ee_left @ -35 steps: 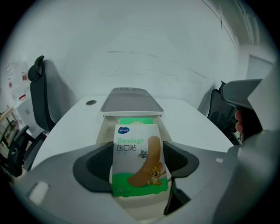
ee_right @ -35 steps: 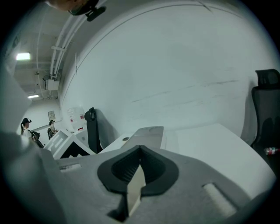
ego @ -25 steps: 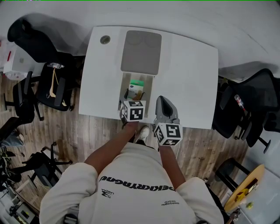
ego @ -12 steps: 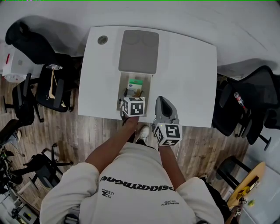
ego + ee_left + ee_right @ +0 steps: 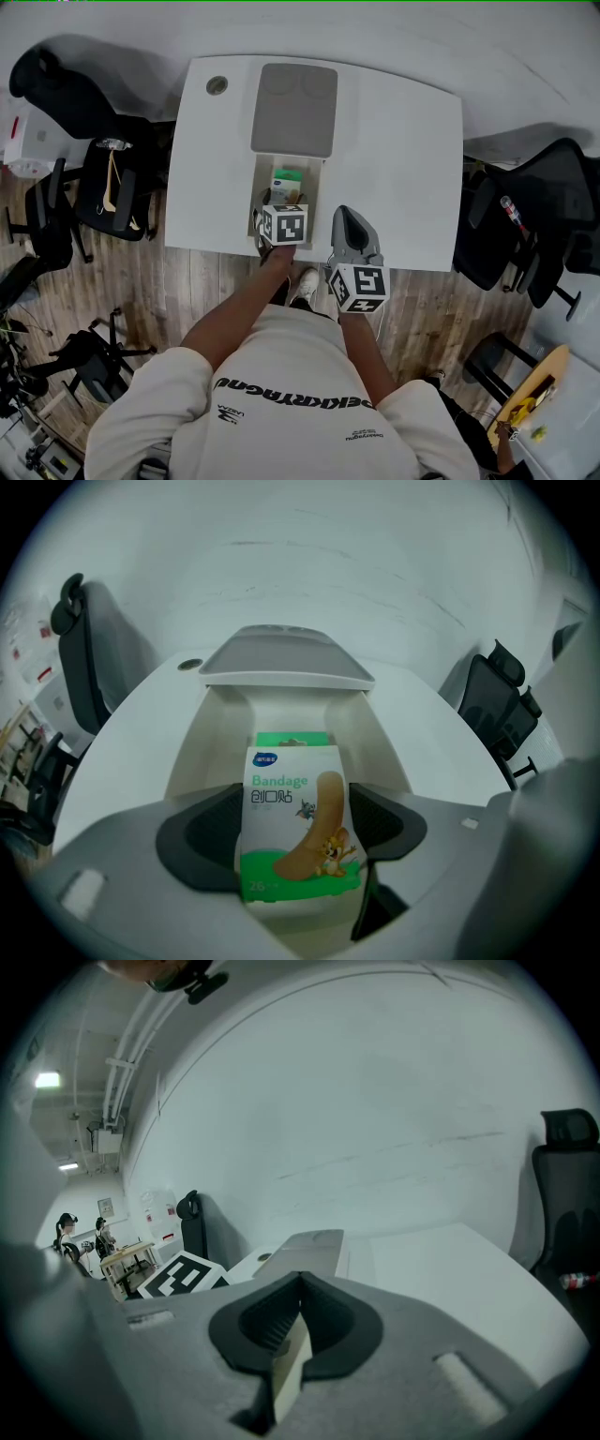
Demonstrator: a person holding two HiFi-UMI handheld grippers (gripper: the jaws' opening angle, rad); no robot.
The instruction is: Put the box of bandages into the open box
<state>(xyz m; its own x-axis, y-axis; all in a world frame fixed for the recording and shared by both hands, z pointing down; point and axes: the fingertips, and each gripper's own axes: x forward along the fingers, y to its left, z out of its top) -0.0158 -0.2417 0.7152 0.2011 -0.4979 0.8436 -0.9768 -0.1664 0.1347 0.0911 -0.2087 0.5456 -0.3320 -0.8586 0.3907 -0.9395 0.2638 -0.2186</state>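
Observation:
The bandage box [image 5: 295, 822], white and green with a cartoon plaster on it, stands upright between the jaws of my left gripper [image 5: 296, 829], which is shut on it. In the head view the left gripper [image 5: 281, 201] reaches over the near end of the open box [image 5: 260, 183], and the bandage box [image 5: 287, 181] shows inside its walls. The open box's grey lid [image 5: 294, 110] lies folded back on the far side. My right gripper [image 5: 346, 217] hovers shut at the table's front edge, right of the open box, jaws together [image 5: 295, 1326].
The white table [image 5: 403, 159] has a round cable hole [image 5: 217, 85] at its far left corner. Black office chairs stand on the left [image 5: 112, 183] and right [image 5: 511, 234]. Wooden floor lies below the table's near edge.
My left gripper has moved a little farther over the open box, carrying the bandage box. The right gripper has stayed put.

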